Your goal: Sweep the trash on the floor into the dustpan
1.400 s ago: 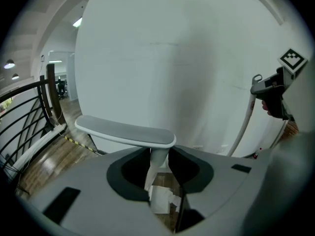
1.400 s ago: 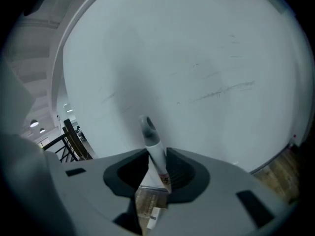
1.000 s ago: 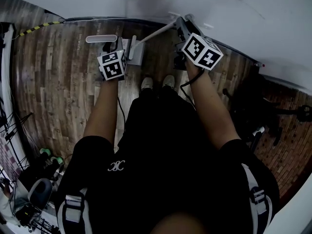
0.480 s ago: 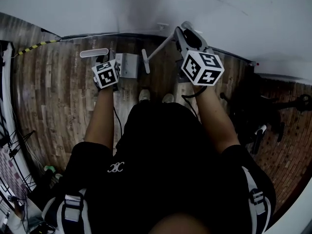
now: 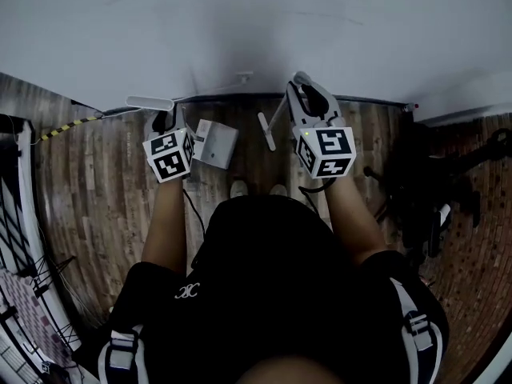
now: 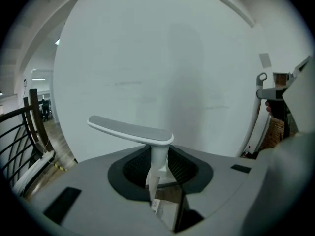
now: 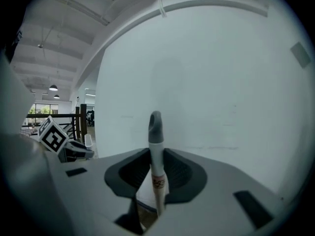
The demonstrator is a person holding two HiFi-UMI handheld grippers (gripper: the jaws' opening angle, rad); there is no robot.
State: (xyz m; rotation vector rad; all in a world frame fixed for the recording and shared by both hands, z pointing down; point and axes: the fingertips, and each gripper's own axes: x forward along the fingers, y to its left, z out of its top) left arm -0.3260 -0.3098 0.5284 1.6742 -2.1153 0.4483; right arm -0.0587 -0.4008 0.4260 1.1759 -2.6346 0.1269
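Note:
In the head view my left gripper [image 5: 164, 119] is shut on the upright handle of the white dustpan [image 5: 216, 144], which hangs over the wood floor by the wall. In the left gripper view the handle's grey T-shaped top [image 6: 130, 131] stands above the jaws, with its stem clamped between them [image 6: 159, 170]. My right gripper [image 5: 308, 99] is shut on the broom; its white stick slants down left to the small brush head [image 5: 266, 132]. The broom handle [image 7: 156, 132] with its grey tip rises between those jaws [image 7: 157, 183]. No trash shows in any view.
A white wall [image 5: 256, 38] stands close ahead. Black equipment on legs [image 5: 420, 190] is at the right. Yellow-black tape [image 5: 68, 126] and cables lie at the left. My shoes [image 5: 256, 190] are under the tools. A railing [image 6: 19, 132] shows far left.
Both grippers have risen and moved toward the wall, carrying dustpan and broom. The dustpan has swung right of the left gripper, and the head camera has tilted up to show more wall.

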